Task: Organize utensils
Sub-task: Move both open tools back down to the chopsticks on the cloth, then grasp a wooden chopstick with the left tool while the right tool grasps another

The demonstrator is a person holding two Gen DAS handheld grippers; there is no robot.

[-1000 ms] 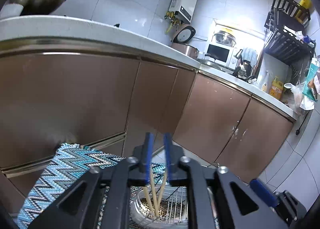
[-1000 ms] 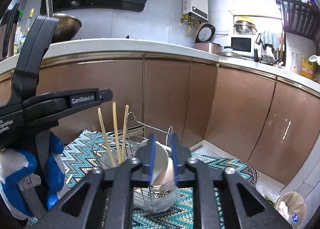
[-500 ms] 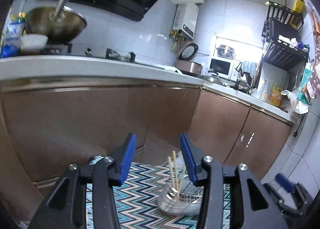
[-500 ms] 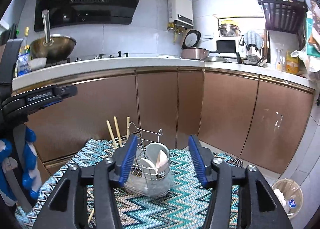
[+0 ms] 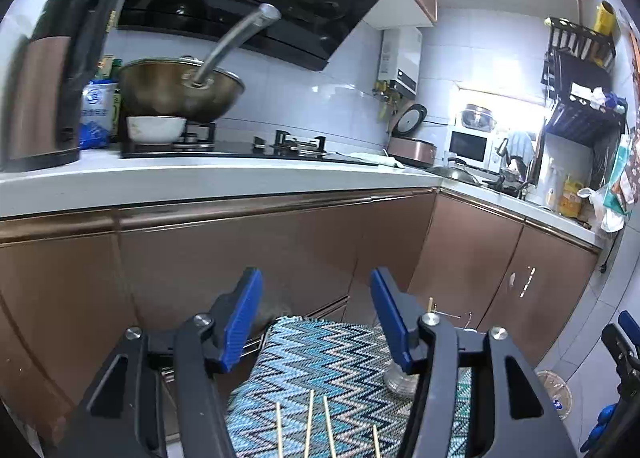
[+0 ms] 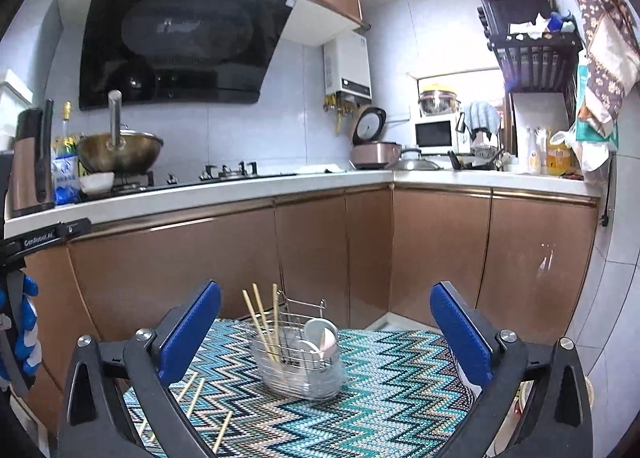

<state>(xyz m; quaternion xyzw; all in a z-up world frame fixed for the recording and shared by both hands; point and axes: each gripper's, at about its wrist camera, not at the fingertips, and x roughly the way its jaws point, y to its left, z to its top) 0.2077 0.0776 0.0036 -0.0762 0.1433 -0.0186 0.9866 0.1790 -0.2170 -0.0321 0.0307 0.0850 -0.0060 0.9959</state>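
Loose chopsticks (image 5: 310, 424) lie lengthwise bottom centre, under left claw (image 5: 316, 314); nearer it. Both claws opening, empty; right claw (image 6: 326, 328) wide, rack (image 6: 298, 358) ahead.

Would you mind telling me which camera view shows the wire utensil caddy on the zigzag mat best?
The right wrist view: the wire utensil caddy sits whole and centred there, with wooden chopsticks and white spoons standing inside. The left wrist view shows only its base and wire top, the rest hidden behind that gripper's finger.
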